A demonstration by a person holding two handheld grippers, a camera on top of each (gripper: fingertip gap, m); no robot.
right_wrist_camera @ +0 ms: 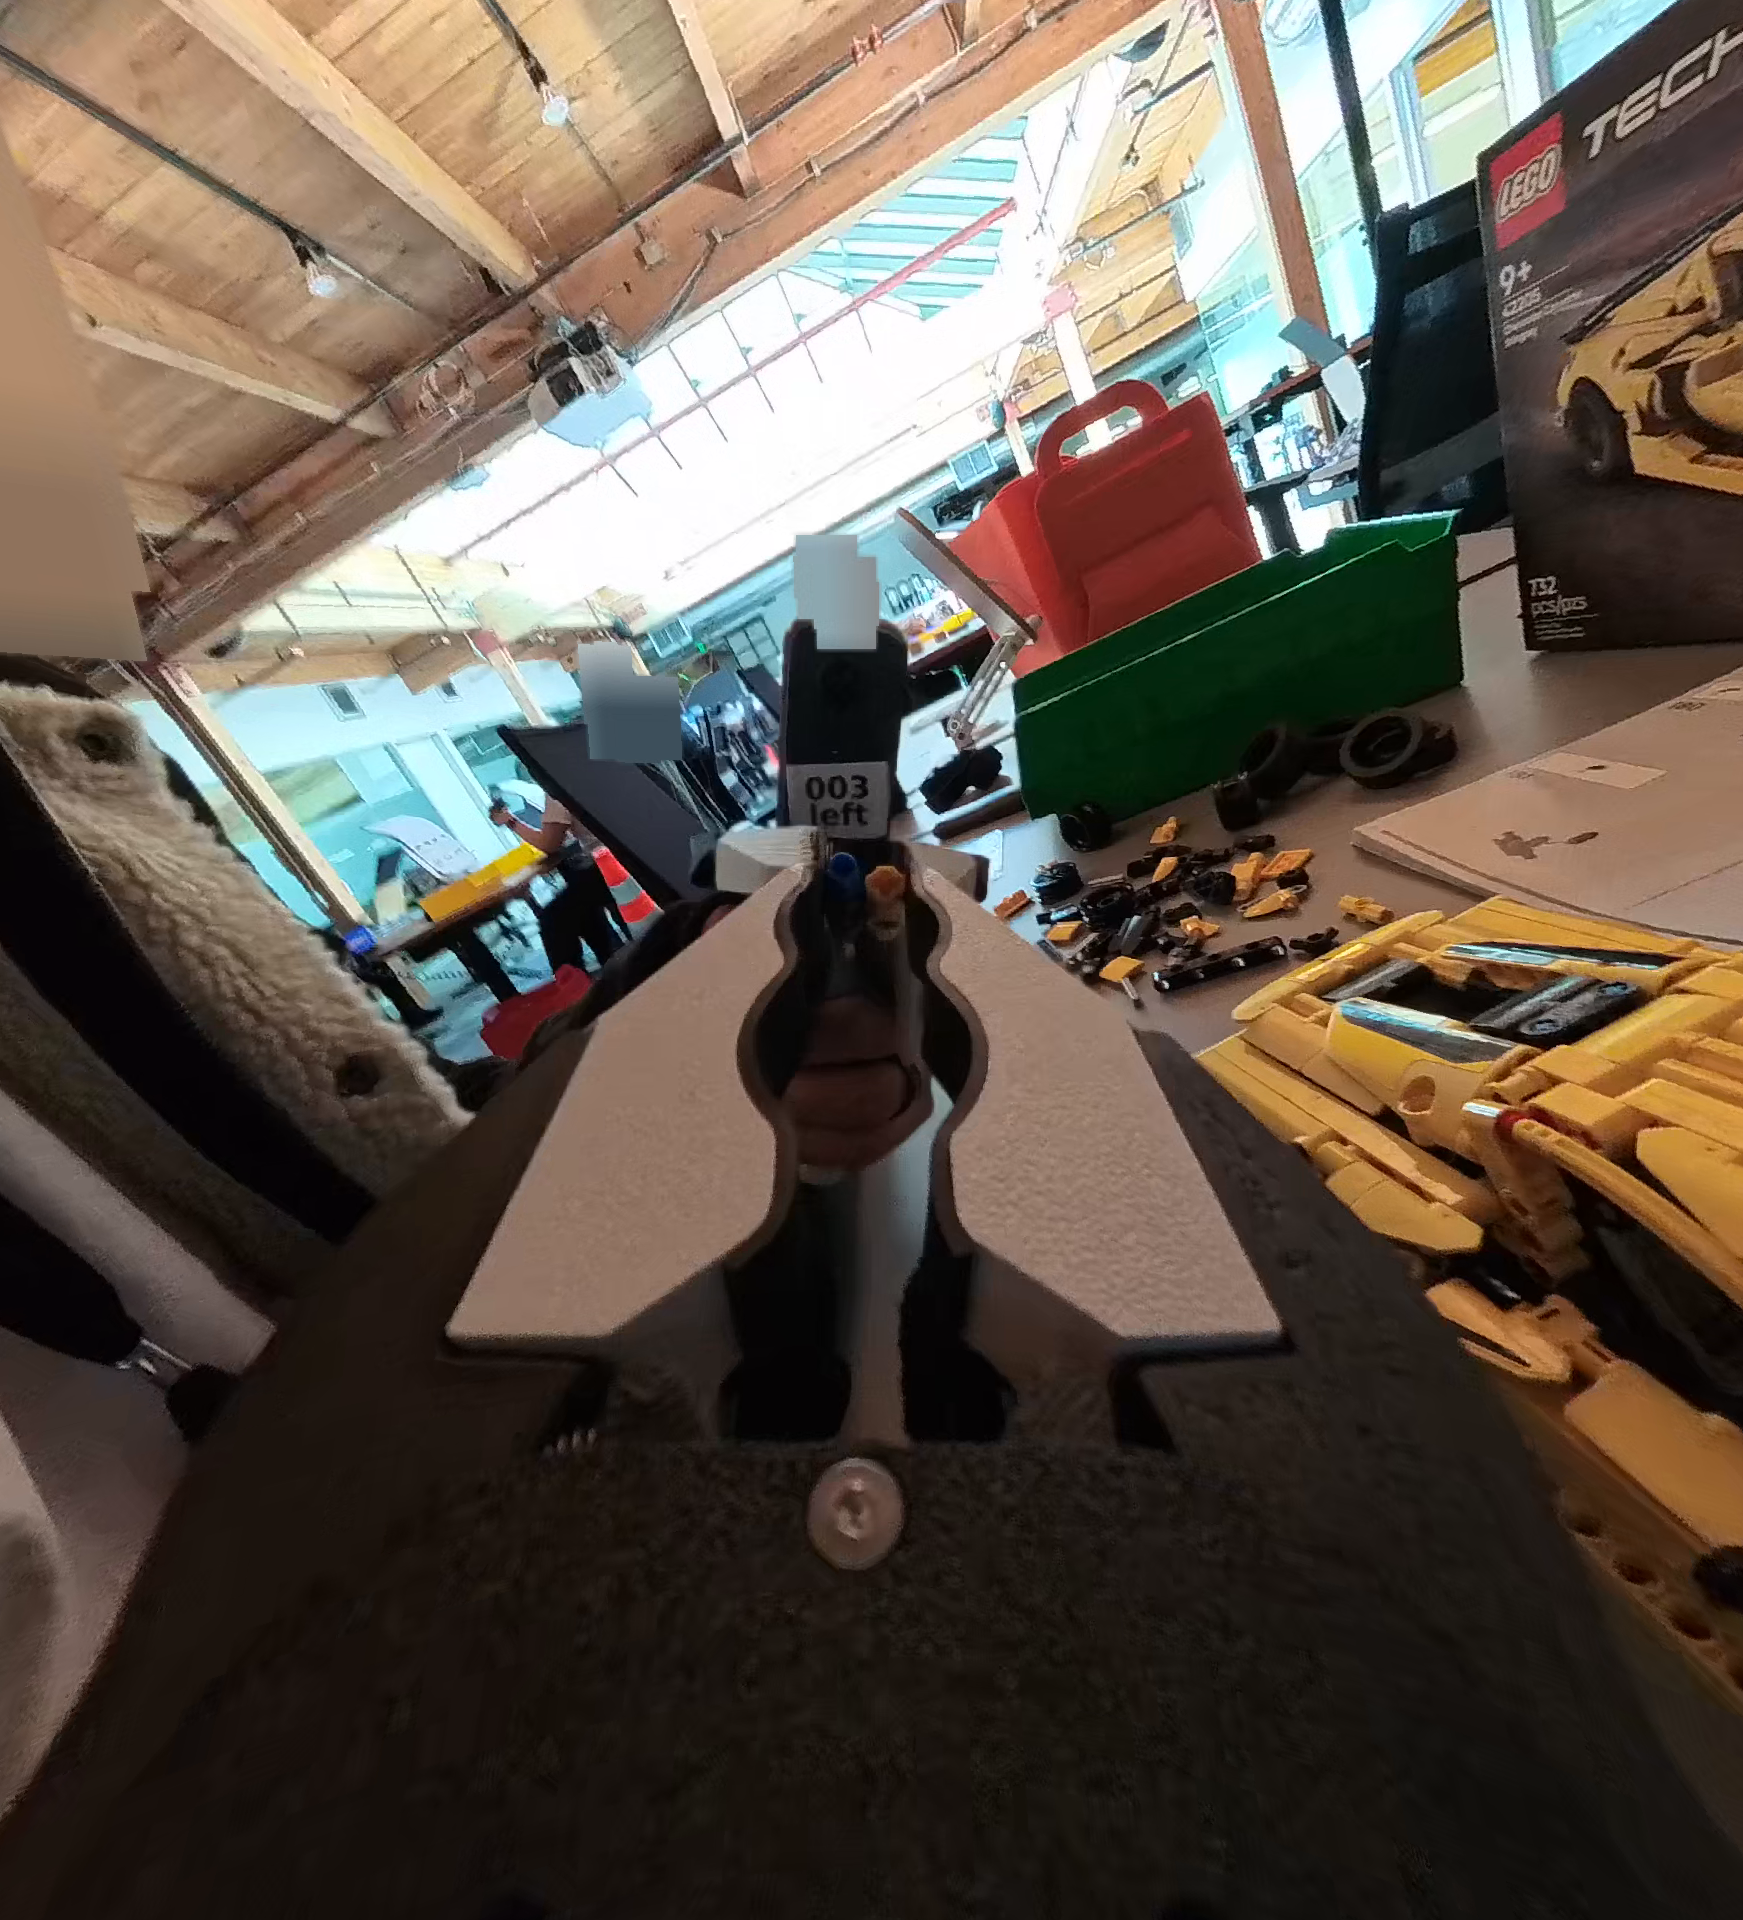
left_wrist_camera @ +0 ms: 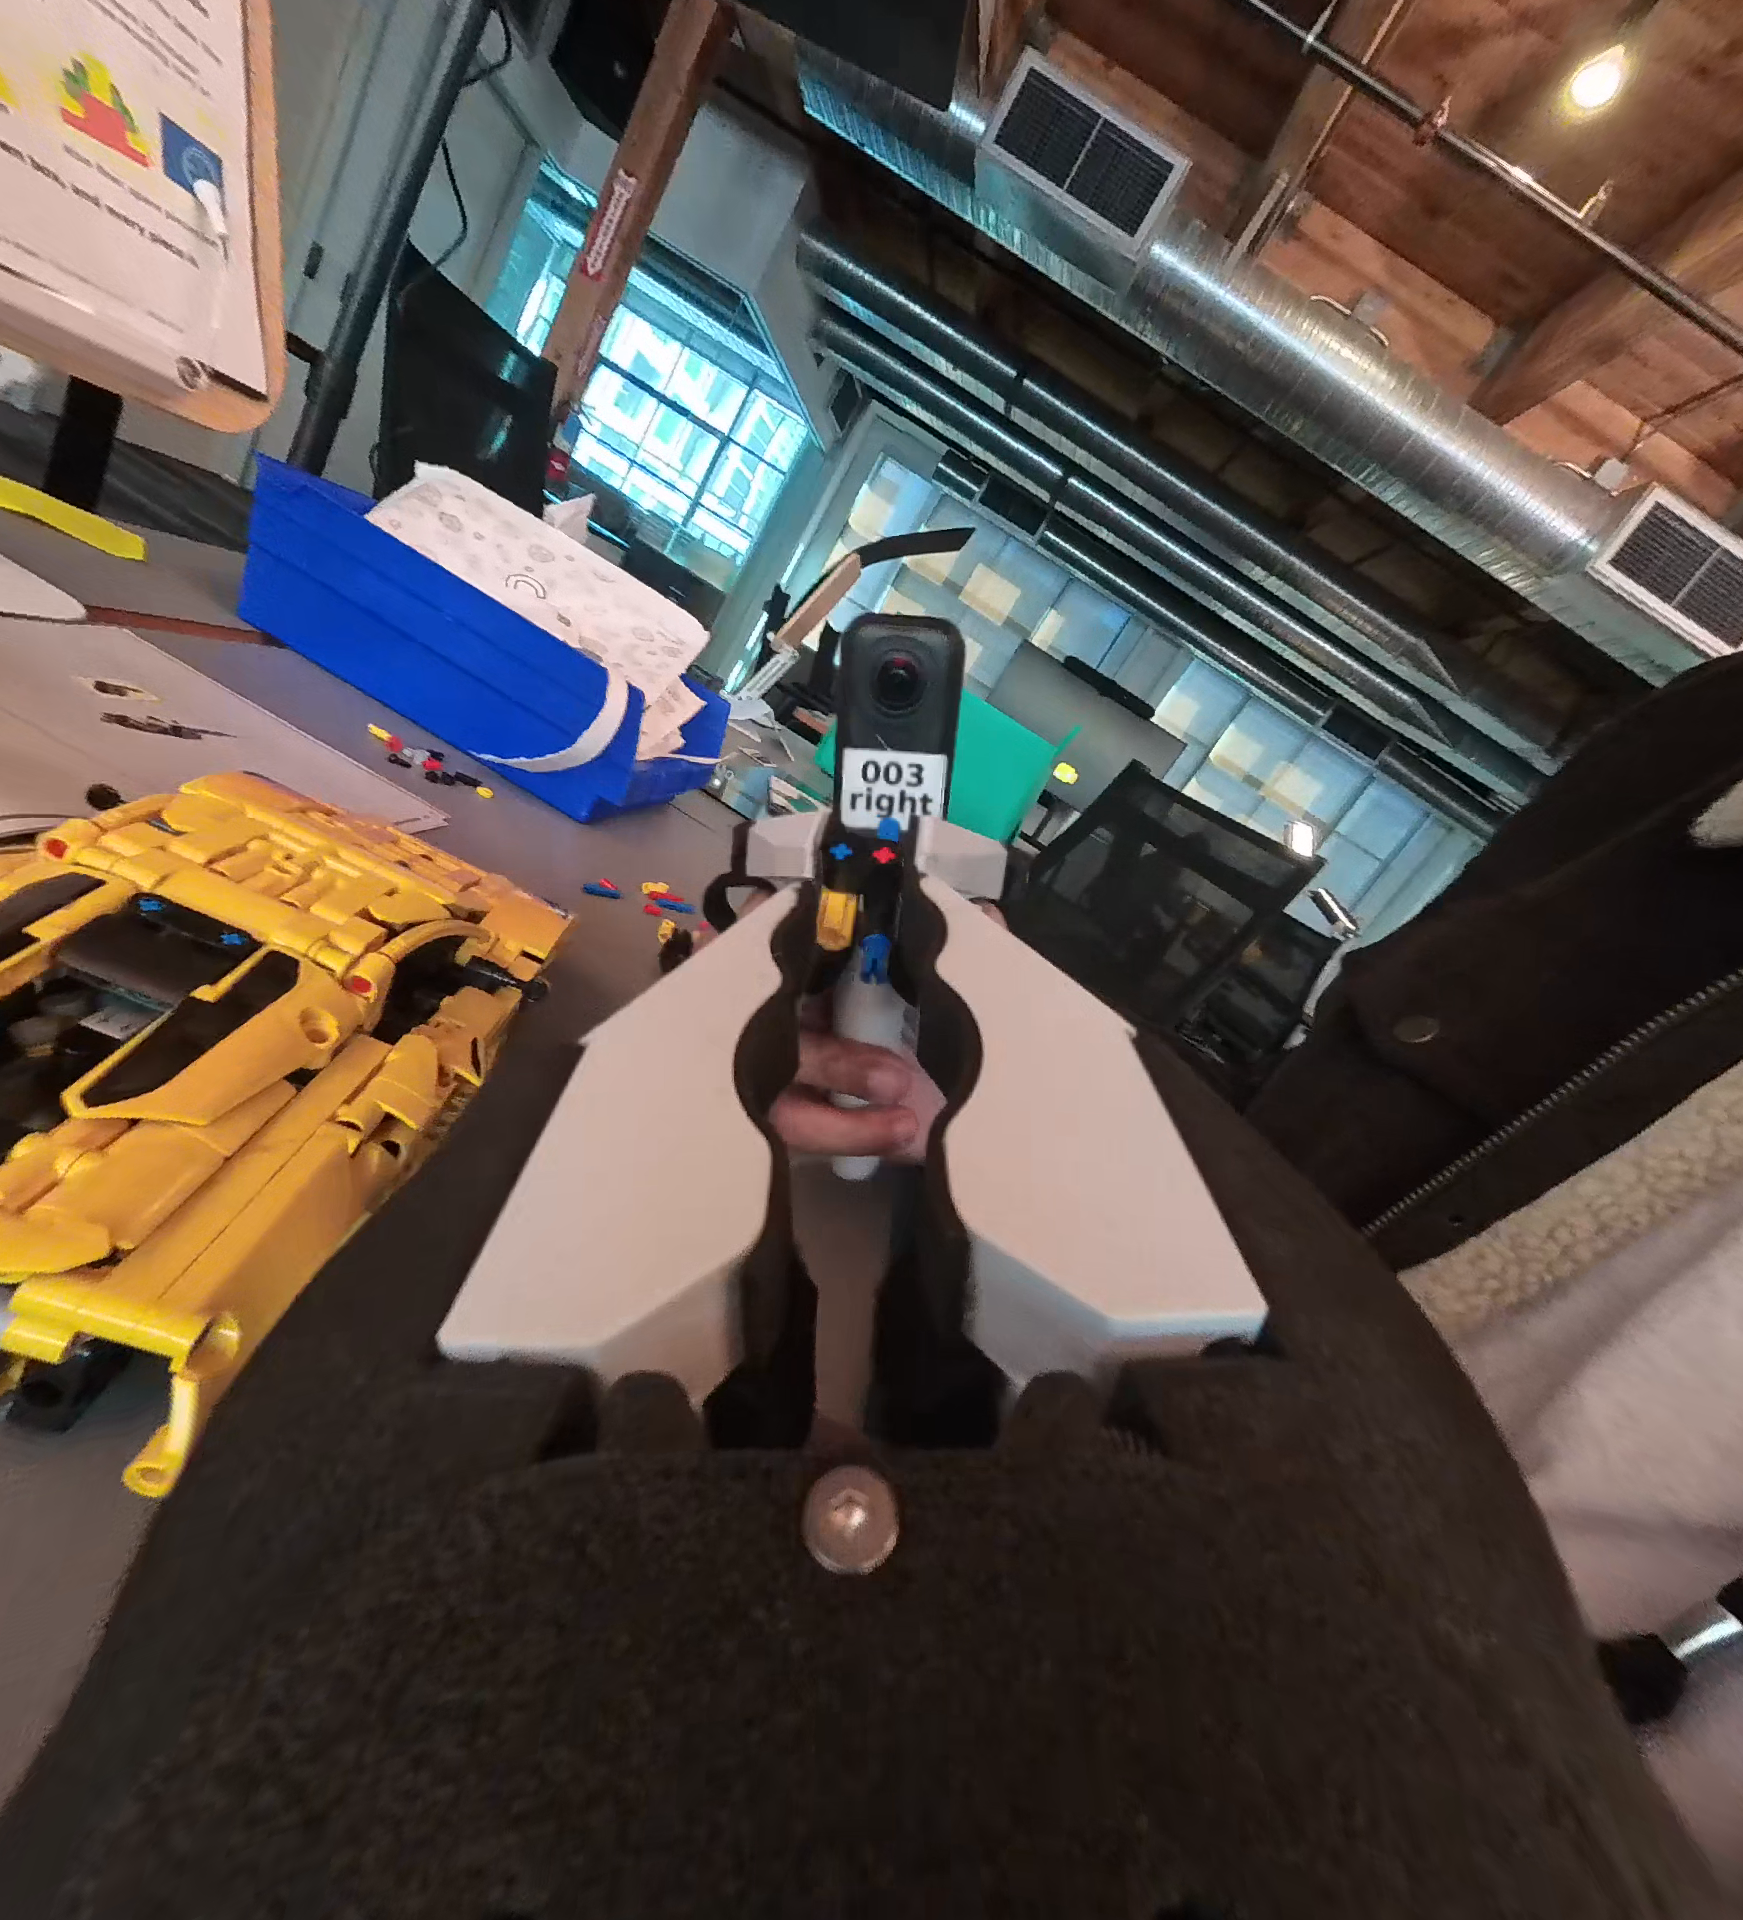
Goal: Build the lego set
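The yellow car (left_wrist_camera: 192, 1049) is judged largely built, loose parts (right_wrist_camera: 1173, 914) remain on the surface (right_wrist_camera: 1532, 727), while both grippers, left gripper (left_wrist_camera: 851, 904) and right gripper (right_wrist_camera: 851, 894), are clamped together on a small sub-assembly (left_wrist_camera: 859, 904).

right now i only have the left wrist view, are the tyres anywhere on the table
Observer: yes, black tyres lie loose beside the green bin.
Operator: any more loose parts near them
Observer: a pile of black and yellow parts sits between the tyres and the yellow car.
Operator: wheres the box
Observer: the set's box stands upright behind the instruction sheets.
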